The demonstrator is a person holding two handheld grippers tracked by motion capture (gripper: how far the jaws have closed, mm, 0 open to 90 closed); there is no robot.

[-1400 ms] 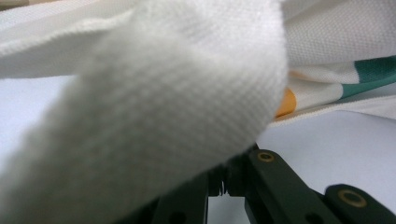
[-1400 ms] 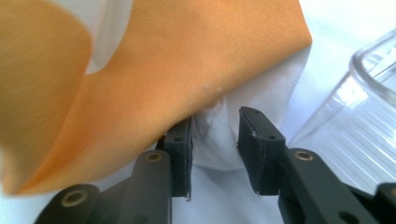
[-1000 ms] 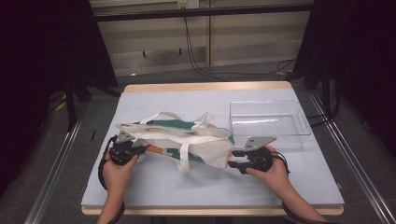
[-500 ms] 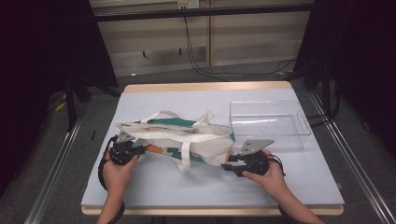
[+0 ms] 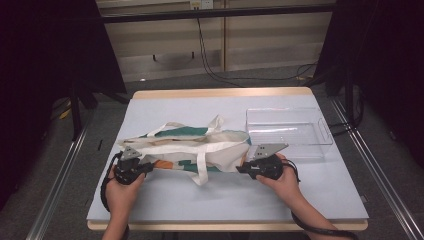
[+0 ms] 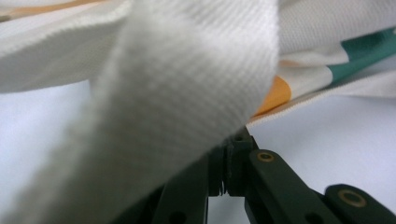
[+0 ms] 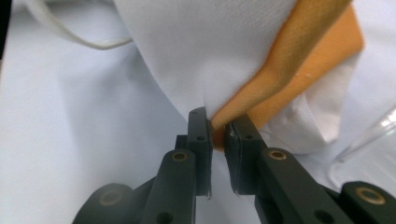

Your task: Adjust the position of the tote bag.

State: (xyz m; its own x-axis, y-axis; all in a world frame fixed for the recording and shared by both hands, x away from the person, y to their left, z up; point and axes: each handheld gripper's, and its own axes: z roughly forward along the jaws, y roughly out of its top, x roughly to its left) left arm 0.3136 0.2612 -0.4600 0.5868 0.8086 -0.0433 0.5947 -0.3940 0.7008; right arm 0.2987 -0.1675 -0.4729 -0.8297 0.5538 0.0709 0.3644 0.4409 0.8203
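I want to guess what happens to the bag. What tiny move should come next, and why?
Probably lift both ends together. The left hand-held gripper is shut on the tote bag, and the right hand-held gripper, jaws just closing, pinches its orange corner, so both ends look held.

Table (image 5: 165,107) with pale blue top and light wood edge stands on grey floor (image 5: 165,82). Dark curtains (image 5: 45,55) hang at both sides. Beige panelled wall (image 5: 270,35) behind; black cables (image 5: 212,65) trail down it onto the floor

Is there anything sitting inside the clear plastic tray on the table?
No, in the high view the clear plastic tray has nothing in it, and the tote bag lies on the table beside it.
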